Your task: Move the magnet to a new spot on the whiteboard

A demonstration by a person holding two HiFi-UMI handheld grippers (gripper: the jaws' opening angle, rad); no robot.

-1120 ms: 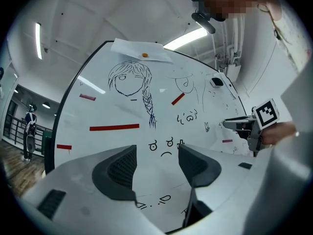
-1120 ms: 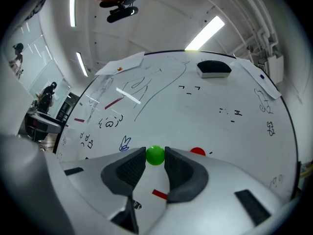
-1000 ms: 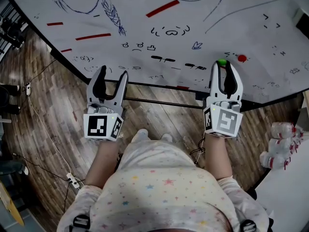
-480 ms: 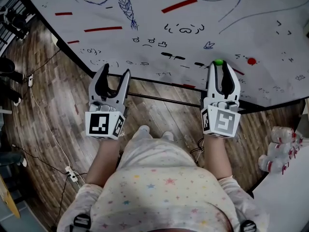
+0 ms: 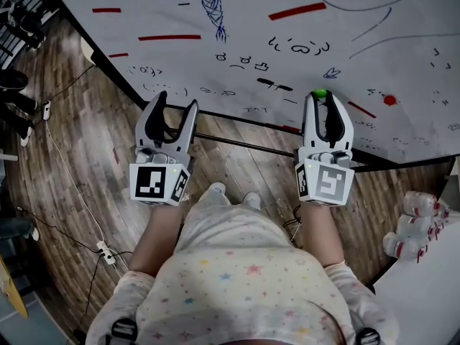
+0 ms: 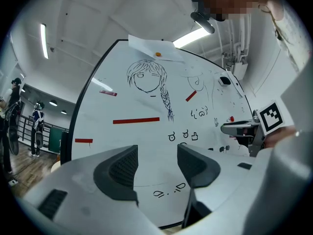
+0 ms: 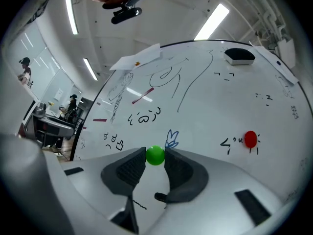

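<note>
Two tongs face the whiteboard (image 5: 244, 31), one in each hand.

1. The right tongs (image 5: 319, 98) are closed on the green magnet (image 7: 155, 155), pinched at the very tips of the pads. The magnet is near the lower edge of the whiteboard, just below a blue doodle (image 7: 171, 137).
2. The left tongs (image 5: 177, 100) stand wide apart with nothing between the pads. They have just been closing by a small amount. They point at the lower edge further left and touch nothing.

Change over the last second: the gap between the green magnet and the red magnet (image 7: 250, 139) has widened. One second ago the two lay close together at the lower edge. Now they are well apart, and the green magnet has travelled left along that edge while the red one stays on the whiteboard.

Meaning for the task: the pickup is done and the transfer is under way. Whether the magnet slides on the surface or is held clear of it cannot be told. What is left, by this reading, is to press it onto a bare patch and open the pads.
</note>
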